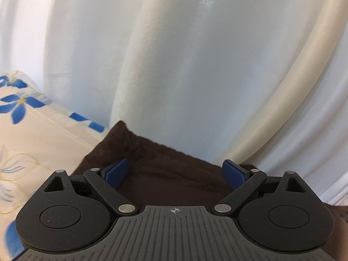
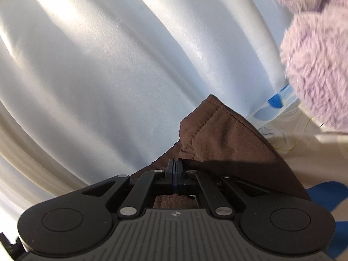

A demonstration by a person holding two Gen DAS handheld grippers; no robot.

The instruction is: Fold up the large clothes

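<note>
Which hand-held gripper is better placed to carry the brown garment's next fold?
Right. The right hand-held gripper looks shut on the brown garment edge. The left hand-held gripper is open above the cloth, gripping nothing.

Garment (image 1: 165, 174) on bedsheet (image 1: 43, 143), before curtain (image 1: 174, 54)
</note>
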